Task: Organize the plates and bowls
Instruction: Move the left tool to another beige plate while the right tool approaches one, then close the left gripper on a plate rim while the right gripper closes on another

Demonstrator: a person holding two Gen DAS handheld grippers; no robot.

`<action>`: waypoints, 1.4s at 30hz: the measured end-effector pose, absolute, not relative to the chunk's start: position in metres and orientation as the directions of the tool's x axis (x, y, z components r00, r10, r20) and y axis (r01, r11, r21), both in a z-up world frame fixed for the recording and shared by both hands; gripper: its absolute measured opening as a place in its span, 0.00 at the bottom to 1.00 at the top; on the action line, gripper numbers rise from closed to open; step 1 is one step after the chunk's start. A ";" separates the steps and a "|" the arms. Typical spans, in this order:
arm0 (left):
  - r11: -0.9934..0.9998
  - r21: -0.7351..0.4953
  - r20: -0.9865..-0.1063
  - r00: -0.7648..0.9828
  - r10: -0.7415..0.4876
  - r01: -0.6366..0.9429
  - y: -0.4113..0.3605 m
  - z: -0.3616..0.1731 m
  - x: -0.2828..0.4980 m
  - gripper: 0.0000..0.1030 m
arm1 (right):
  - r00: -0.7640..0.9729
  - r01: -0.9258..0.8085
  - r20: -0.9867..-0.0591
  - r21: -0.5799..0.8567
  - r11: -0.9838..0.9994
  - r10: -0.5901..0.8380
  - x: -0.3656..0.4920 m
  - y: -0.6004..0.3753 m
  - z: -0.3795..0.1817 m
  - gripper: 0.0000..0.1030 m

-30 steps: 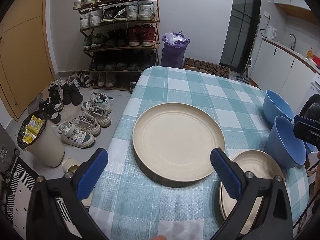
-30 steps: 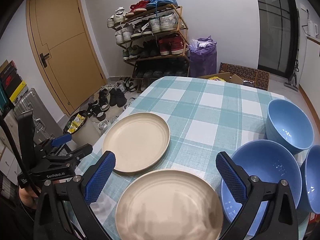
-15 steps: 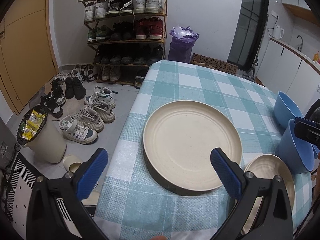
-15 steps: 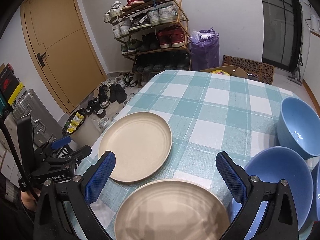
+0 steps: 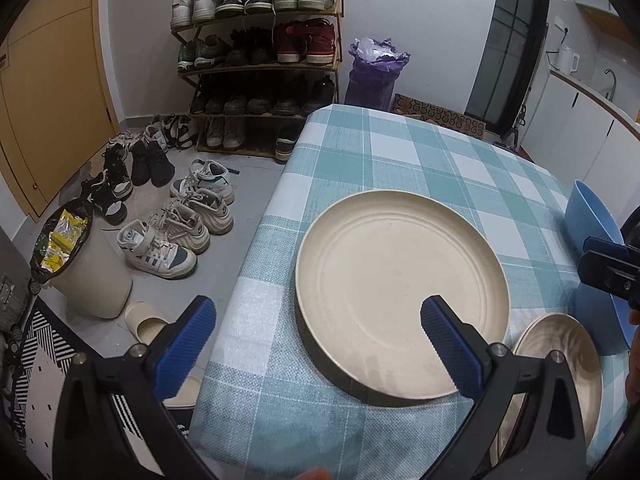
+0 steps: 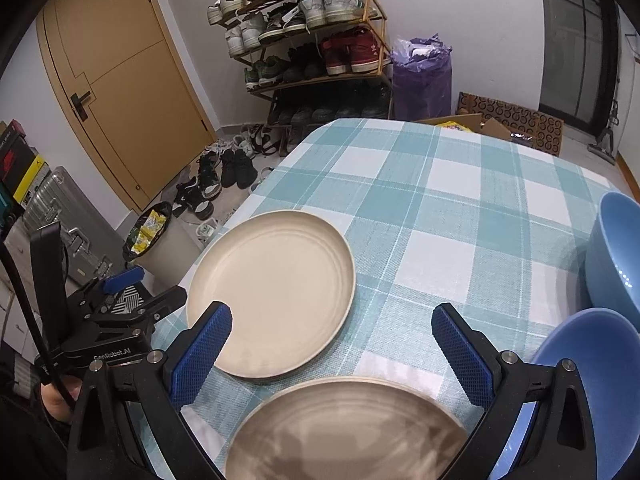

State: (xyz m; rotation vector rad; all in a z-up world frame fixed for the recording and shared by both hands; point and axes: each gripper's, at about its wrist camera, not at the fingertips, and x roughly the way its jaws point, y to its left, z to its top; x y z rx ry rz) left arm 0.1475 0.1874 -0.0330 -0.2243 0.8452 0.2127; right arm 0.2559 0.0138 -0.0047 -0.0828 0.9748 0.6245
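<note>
At the bottom of the right wrist view, the right gripper [image 6: 326, 350] hung wide open and empty over a near cream plate [image 6: 344, 428], with a second cream plate [image 6: 272, 288] just beyond at centre-left. Two blue bowls [image 6: 592, 364] crowded the right edge. The left gripper [image 5: 318, 346] likewise gaped, holding nothing, above the checked tablecloth [image 5: 420, 164]. Farther off stood a waste bin [image 5: 84, 268], loose sneakers [image 5: 176, 232] and, at upper centre, a shoe rack [image 5: 260, 60].
</note>
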 end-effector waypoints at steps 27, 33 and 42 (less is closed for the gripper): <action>0.955 -0.117 -0.792 0.606 0.077 -0.274 0.194 -0.065 0.174 0.98 | 0.279 -0.540 -0.868 0.211 0.814 0.411 0.297 0.051 -0.069 0.98; 0.952 -0.118 -0.802 0.592 0.077 -0.284 0.197 -0.070 0.177 0.93 | 0.241 -0.548 -0.882 0.220 0.807 0.404 0.303 0.058 -0.081 0.96; 0.955 -0.130 -0.806 0.590 0.054 -0.265 0.195 -0.074 0.178 0.83 | 0.225 -0.553 -0.892 0.214 0.806 0.391 0.305 0.065 -0.092 0.81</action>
